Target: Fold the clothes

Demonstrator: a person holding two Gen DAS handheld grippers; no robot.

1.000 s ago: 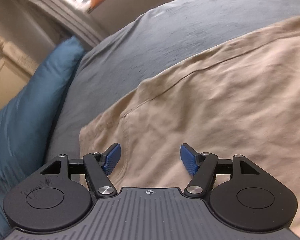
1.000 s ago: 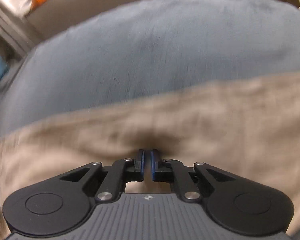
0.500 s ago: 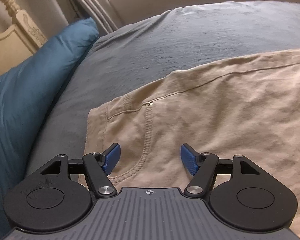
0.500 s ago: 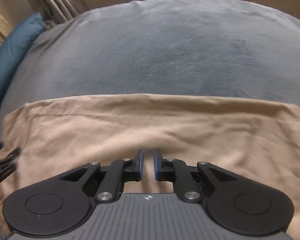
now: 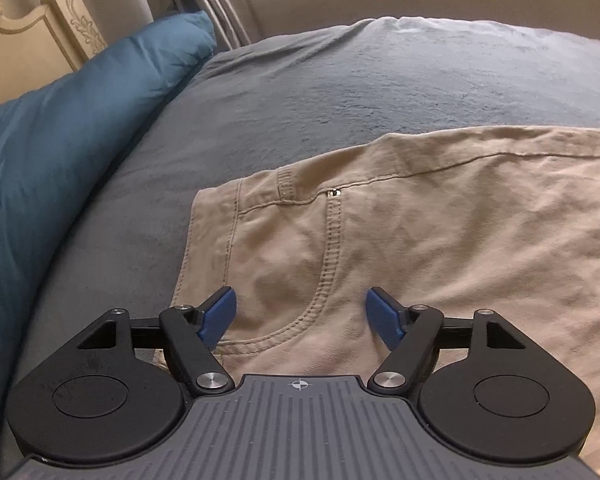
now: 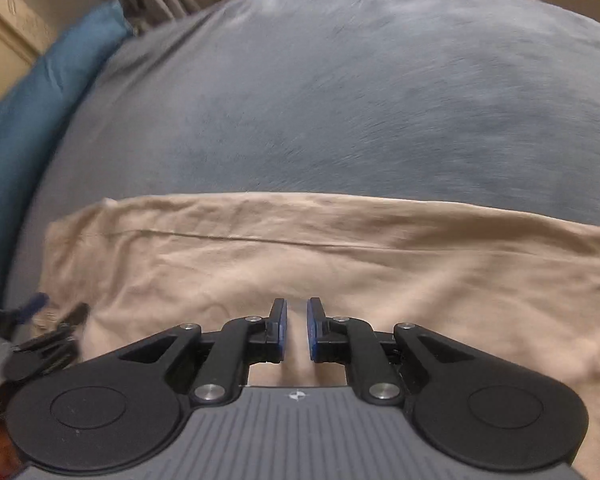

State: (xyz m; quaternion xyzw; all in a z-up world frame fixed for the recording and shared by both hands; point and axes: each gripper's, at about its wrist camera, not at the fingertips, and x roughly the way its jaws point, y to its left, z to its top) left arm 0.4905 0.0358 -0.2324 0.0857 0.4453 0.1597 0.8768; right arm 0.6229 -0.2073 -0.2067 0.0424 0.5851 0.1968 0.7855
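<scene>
The khaki trousers [image 5: 440,232] lie lengthwise across the bed, waistband under the left gripper [image 5: 300,312], whose jaws have just been widening over the pocket, empty, while the right gripper [image 6: 296,328], nearly closed on nothing, hovers mid-leg.

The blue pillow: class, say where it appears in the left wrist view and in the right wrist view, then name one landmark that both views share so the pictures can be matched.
Left wrist view: the blue pillow fills the left side, from the upper left down the left edge.
Right wrist view: the blue pillow is a narrower strip along the upper left edge.
Shared landmark: the beige trousers lying on the grey bedcover.
</scene>
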